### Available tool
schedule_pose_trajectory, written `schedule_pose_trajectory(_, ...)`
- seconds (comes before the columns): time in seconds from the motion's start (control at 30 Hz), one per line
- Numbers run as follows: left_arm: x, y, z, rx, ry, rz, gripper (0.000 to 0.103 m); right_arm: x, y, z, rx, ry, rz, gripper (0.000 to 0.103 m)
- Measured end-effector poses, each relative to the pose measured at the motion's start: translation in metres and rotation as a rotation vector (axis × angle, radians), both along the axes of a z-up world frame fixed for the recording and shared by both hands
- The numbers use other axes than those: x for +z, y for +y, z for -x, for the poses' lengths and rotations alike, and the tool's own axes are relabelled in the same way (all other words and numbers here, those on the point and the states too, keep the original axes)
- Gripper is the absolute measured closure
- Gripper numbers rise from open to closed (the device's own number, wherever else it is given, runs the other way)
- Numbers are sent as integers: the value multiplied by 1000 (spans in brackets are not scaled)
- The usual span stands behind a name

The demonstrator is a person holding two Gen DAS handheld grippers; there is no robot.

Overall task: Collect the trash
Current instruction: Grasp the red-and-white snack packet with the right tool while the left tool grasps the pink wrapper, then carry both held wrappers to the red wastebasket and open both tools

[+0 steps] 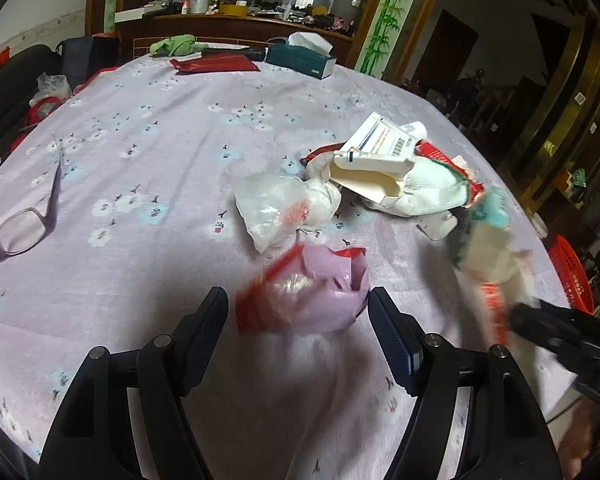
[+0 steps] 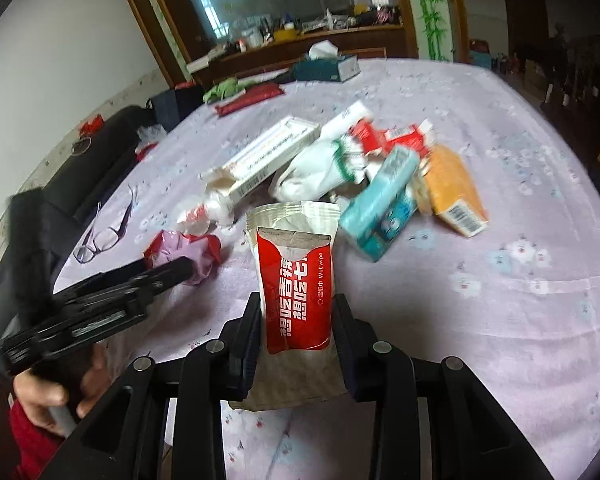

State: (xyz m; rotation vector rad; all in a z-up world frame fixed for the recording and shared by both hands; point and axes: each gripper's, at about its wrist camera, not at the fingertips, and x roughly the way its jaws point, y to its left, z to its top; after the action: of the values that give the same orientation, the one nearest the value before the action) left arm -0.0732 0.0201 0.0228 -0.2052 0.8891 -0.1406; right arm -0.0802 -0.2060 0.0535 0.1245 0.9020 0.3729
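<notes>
My left gripper is open low over the table, and a crumpled pink and red wrapper lies between its fingertips. In the right wrist view, that wrapper sits just ahead of the left gripper. My right gripper is shut on a red and white wet wipe packet, held upright above the table. In the left wrist view, the packet is blurred at the right. A pile of trash lies further back: a white carton, a white glove, a teal box and an orange box.
Glasses lie at the table's left. A tissue box, a green cloth and a red pouch sit at the far edge. A red basket stands beyond the right edge. A hand holds the left gripper.
</notes>
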Motion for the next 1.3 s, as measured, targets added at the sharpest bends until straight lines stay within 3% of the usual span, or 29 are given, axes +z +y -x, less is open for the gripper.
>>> schedule_pose_trajectory(0.07,-3,-2,-2,7,1,2,43,5,-7,5,-12,-15,-12,67)
schedule_pose_trajectory(0.13,-5,-5,-1,9,-5,-3,44,9,-12,9,-22,-30,-14,67)
schedule_pose_trajectory(0.3,3,-12,12,1,-50,-24,60,13,-27,16,-44,-43,-33,67)
schedule_pose_trajectory(0.6,36,-47,38,-119,-143,-1,61,18,-58,26,-104,-55,-82,67)
schedule_pose_trajectory(0.9,50,-109,39,-261,-171,-9,61,13,-90,33,-181,-46,-111,67)
schedule_pose_trajectory(1.1,57,-167,33,-386,-167,3,61,19,-142,41,-290,-57,-154,67)
schedule_pose_trajectory(1.3,73,-249,24,-531,-190,-5,61,35,-216,56,-444,-102,-189,67)
